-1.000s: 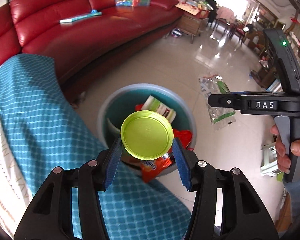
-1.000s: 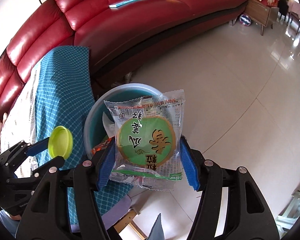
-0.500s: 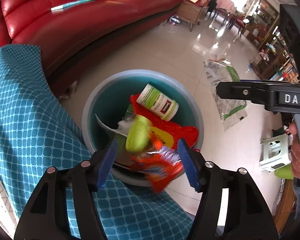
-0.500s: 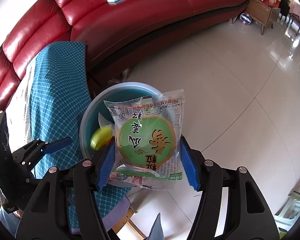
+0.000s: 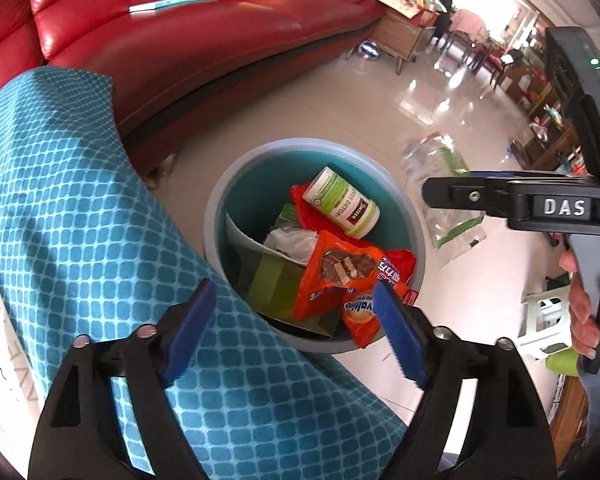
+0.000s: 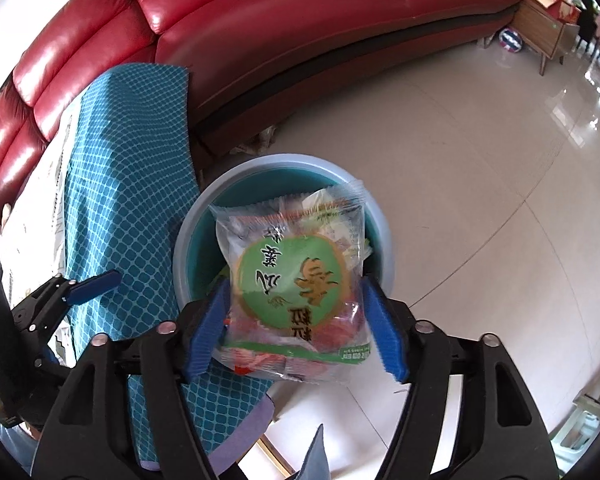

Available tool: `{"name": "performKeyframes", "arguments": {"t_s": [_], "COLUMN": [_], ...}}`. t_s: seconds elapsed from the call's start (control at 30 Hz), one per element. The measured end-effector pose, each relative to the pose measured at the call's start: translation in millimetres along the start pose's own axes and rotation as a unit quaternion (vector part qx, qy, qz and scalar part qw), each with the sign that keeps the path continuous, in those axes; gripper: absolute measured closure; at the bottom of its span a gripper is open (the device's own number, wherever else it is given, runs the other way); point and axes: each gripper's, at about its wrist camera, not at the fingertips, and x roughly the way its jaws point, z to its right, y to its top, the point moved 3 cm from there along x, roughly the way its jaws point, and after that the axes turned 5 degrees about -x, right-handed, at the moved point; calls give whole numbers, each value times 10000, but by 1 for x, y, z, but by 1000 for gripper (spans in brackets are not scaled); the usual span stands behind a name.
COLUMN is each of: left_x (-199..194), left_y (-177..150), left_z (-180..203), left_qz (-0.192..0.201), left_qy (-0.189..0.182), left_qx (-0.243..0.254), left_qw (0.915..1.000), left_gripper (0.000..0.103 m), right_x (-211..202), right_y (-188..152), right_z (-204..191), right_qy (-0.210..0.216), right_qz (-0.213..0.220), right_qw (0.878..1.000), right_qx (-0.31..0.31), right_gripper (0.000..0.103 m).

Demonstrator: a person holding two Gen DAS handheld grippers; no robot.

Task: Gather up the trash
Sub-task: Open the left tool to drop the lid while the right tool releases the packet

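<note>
Table edge (image 5: 260,380) overlaps bin (image 5: 216,216); floor (image 6: 480,160) beyond open.

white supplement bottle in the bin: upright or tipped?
Tipped. The white bottle lies on its side on red wrappers inside the bin, label facing up.

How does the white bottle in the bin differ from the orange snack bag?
The white bottle is a rigid cylinder with a green label, lying on its side; the orange snack bag is flat, crumpled, and droops over the near rim of the bin. Both lie atop the trash.
</note>
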Motion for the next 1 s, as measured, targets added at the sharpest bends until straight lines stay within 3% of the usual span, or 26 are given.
{"name": "performKeyframes", "arguments": {"t_s": [0.27, 0.87, 1.0], "left_x": [-17, -67, -85], "left_y": [-4, -25, -35], "left_z": [-1, -27, -37], "left_qz": [159, 547, 712], "left_qy": [-34, -59, -21], "left_qx": [-14, -280, -367], "left_qw": [9999, 9981, 9968], "left_gripper": [14, 11, 7], "right_x": [1, -34, -41], "right_y": [-3, -14, -20], "right_z": [-6, -40, -55], "right_qy": [1, -297, -322], "right_qz": [-81, 42, 73], "right_qw": [9999, 9993, 9989], "right_qx": [71, -245, -329], "right_gripper": [26, 25, 24]}}
